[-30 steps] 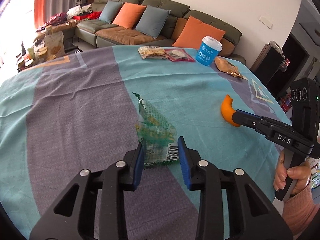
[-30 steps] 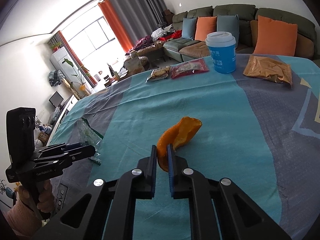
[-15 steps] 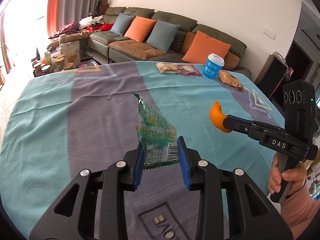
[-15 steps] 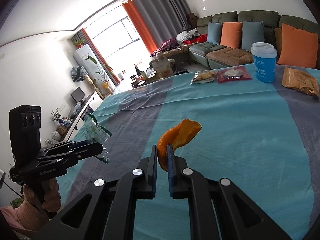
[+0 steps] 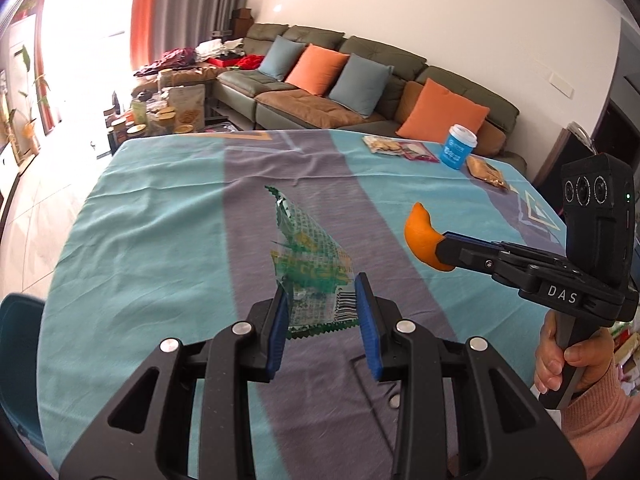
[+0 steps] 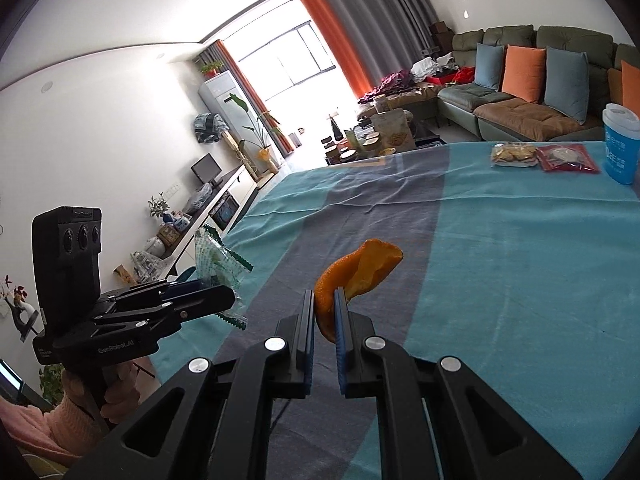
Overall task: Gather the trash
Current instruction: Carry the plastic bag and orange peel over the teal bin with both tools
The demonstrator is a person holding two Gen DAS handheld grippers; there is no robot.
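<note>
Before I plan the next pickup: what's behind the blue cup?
Behind the blue cup stands the sofa with an orange cushion. Any tablecloth behind it is hidden by the cup.

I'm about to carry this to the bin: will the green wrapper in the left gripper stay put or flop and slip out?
The green wrapper looks thin, crinkled film, so probably very light and floppy. It stands up from the left gripper, pinched only near its barcode end, so it may sway. Glossy plastic could slip; move gently.
</note>
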